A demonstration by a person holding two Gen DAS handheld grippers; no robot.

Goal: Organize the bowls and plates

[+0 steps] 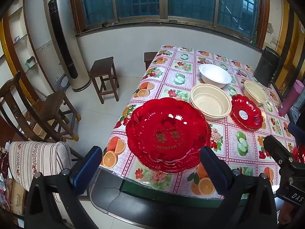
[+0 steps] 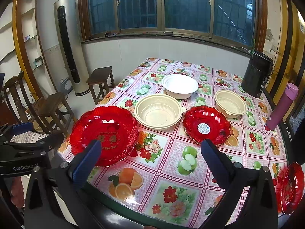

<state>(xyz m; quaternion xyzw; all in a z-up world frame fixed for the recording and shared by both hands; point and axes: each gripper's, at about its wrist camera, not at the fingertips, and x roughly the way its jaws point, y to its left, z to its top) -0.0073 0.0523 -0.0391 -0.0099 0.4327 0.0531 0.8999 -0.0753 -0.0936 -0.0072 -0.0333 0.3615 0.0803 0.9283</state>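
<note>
Three red plates: a large red plate (image 1: 167, 135) with gold lettering sits at the near left corner of the bench (image 2: 171, 148); a small red plate (image 2: 206, 125) with a round sticker in its middle lies further right, just beside the nearest cream bowl; a third red plate (image 2: 290, 188) shows at the right edge, partly cut off.
Bowls: a cream bowl (image 2: 159, 113) rests between the two plates in the middle of the bench, a second cream bowl (image 2: 229, 103) stands to the right and further back, and a white bowl (image 2: 180, 85) sits behind them.
Left gripper: left gripper (image 1: 150, 164) is spread wide, holding nothing, hovering at the near edge with the large red plate seen between its blue pads.
Right gripper: right gripper (image 2: 150, 158) is likewise spread apart and holds nothing, above the near part of the bench.
Bench cover: a pink cloth printed with oranges, apples and flowers.
Other things: a purple flask (image 2: 283, 106) and a black box (image 2: 256, 73) stand at the right side; wooden stools (image 2: 101, 82) and a tall white fan unit (image 2: 68, 43) stand on the floor to the left.
</note>
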